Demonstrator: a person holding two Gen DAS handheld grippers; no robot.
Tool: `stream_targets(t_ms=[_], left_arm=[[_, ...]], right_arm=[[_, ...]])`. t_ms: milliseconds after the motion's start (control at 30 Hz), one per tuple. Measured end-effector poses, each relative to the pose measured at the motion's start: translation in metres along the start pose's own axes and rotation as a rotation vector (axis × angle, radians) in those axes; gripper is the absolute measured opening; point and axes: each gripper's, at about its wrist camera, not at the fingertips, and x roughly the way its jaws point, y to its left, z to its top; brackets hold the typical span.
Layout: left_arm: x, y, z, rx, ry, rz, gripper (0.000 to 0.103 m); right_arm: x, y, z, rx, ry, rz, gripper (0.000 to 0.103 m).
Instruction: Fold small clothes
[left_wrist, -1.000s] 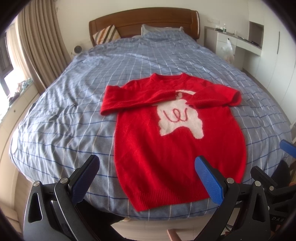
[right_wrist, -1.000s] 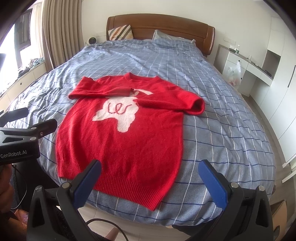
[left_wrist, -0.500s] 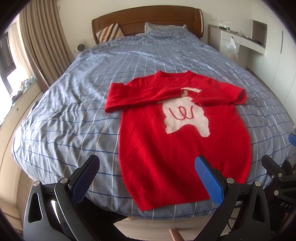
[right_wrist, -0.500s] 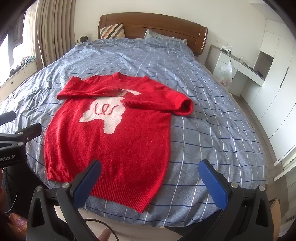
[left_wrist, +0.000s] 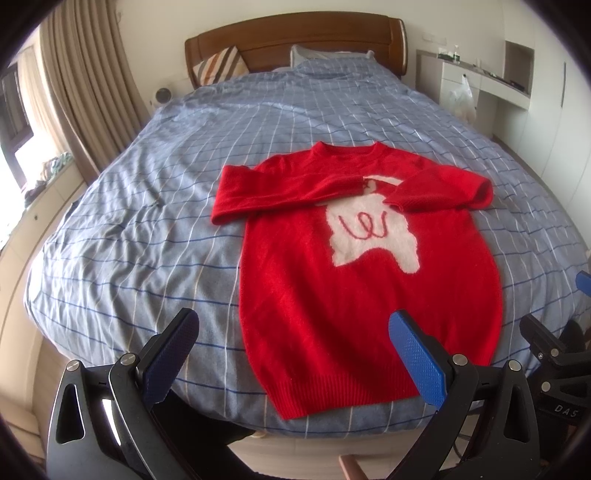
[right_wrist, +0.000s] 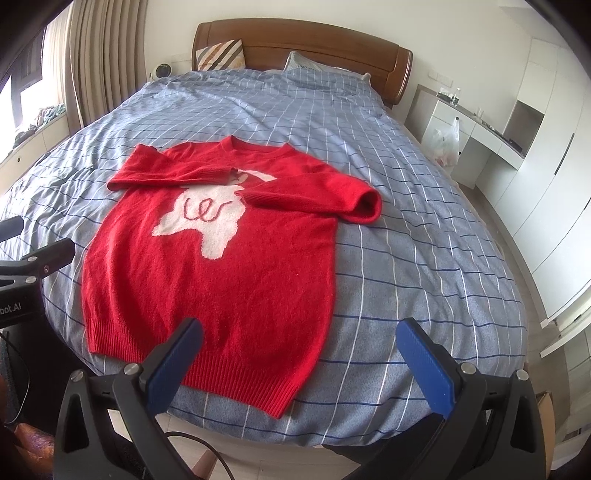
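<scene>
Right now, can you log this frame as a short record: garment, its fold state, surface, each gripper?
garment: red sweater with a white patch, front up
fold state: both sleeves folded across the chest, body still full length
surface: blue checked bedcover, hem near the foot edge
left gripper: jaws open, empty, above the hem, not touching
right gripper: jaws open, empty, above the hem's right corner

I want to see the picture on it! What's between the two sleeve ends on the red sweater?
In the left wrist view, the top of the white patch peeks out between the folded-in cuffs of the red sweater; the rest spreads below them.
</scene>
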Motion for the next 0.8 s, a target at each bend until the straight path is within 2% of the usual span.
stream_targets(t_ms=[267, 333, 433, 467, 567, 700, 733, 767, 800], left_arm=[[-0.001, 0.003, 0.0, -0.005, 0.008, 0.009, 0.103], [-0.002, 0.007, 0.001, -0.011, 0.003, 0.013, 0.103], [-0.001, 0.012, 0.001, -0.027, 0.002, 0.017, 0.103], [-0.001, 0.015, 0.001, -0.033, 0.004, 0.018, 0.103], [-0.002, 0.019, 0.0, -0.049, 0.002, 0.025, 0.103], [-0.005, 0.028, -0.002, -0.065, -0.002, 0.058, 0.103], [-0.004, 0.031, -0.002, -0.07, 0.002, 0.067, 0.103], [-0.003, 0.035, -0.003, -0.076, 0.006, 0.076, 0.103], [-0.002, 0.039, -0.004, -0.081, 0.01, 0.084, 0.103]], right_arm=[[0.004, 0.001, -0.001, -0.009, 0.001, 0.044, 0.103], [0.006, -0.002, 0.009, -0.034, -0.051, 0.074, 0.103], [0.012, -0.008, 0.038, -0.098, -0.196, 0.072, 0.103], [0.021, -0.004, 0.051, -0.136, -0.219, 0.094, 0.103], [0.082, 0.021, 0.086, -0.282, -0.116, 0.18, 0.103], [0.166, 0.056, 0.112, -0.376, -0.014, 0.179, 0.101], [0.183, 0.06, 0.114, -0.375, 0.007, 0.175, 0.097], [0.198, 0.062, 0.117, -0.366, 0.031, 0.173, 0.074], [0.21, 0.058, 0.12, -0.333, 0.062, 0.2, 0.03]])
